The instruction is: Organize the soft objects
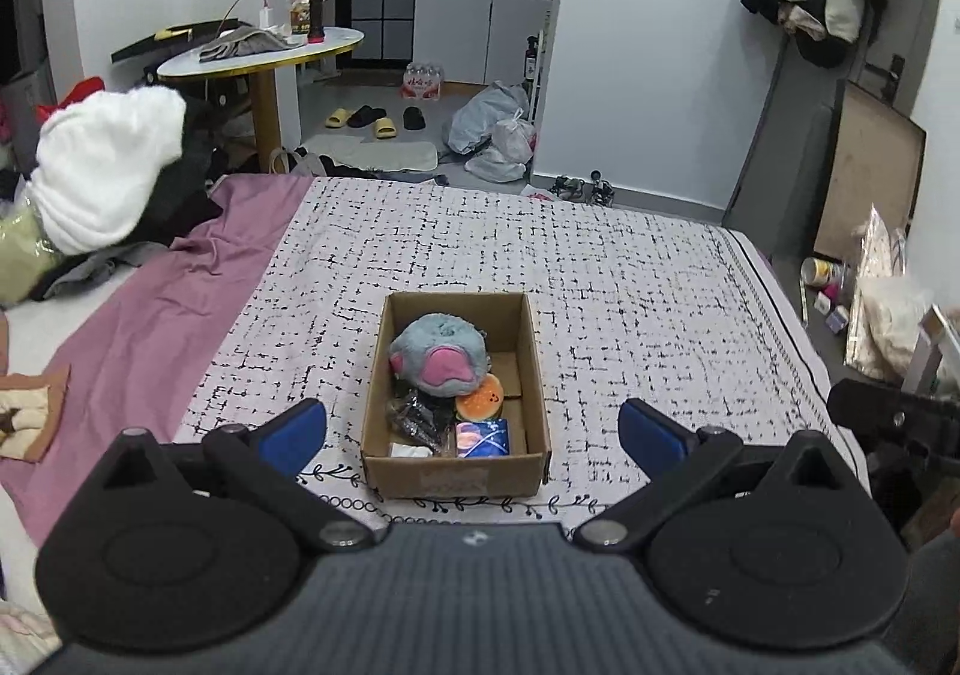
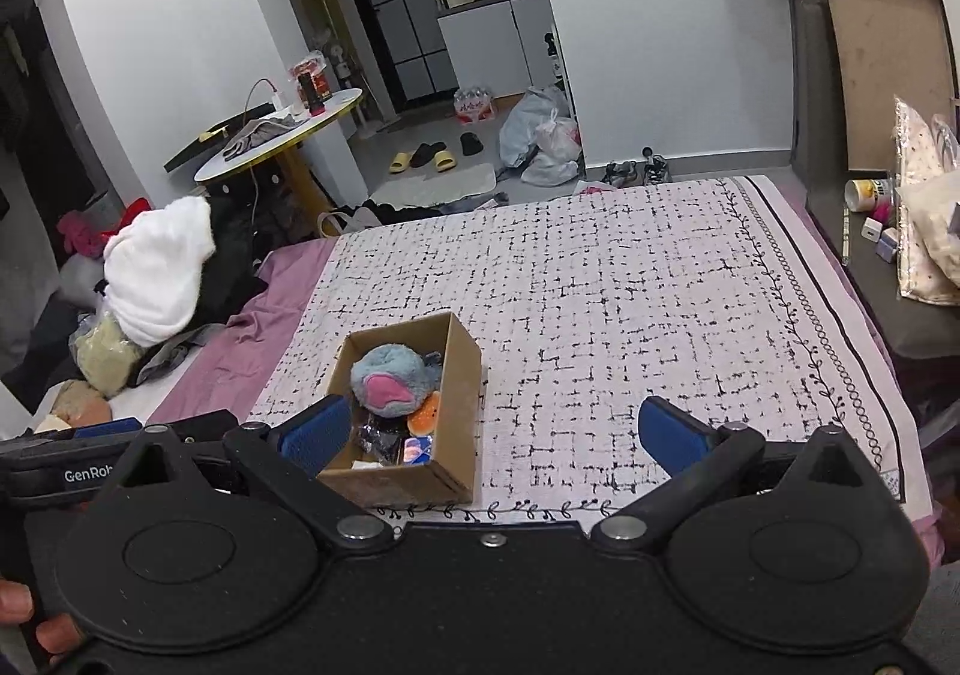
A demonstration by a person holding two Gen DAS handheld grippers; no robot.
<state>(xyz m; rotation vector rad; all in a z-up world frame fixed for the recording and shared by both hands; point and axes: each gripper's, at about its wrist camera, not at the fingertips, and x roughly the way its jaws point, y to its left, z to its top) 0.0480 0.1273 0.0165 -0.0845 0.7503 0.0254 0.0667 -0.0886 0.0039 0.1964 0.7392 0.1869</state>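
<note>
A cardboard box [image 1: 456,399] of soft items is seen ahead of both grippers, whose jaws are spread wide and hold nothing.

A grey-and-pink plush toy [image 1: 438,354] is packed in the box with an orange round piece [image 1: 480,398], a blue packet [image 1: 483,438] and a dark crinkled bundle [image 1: 417,414] that is hard to identify. The box is centred between the left gripper [image 1: 474,429] jaws; for the right gripper [image 2: 495,429] it is set by the left-hand jaw, which hides its near corner. Beyond, a patterned bedspread [image 1: 600,279] is laid over a purple sheet [image 1: 150,303]; a round table [image 1: 264,54] and clothes pile [image 1: 108,171] are seen farther off.
</note>
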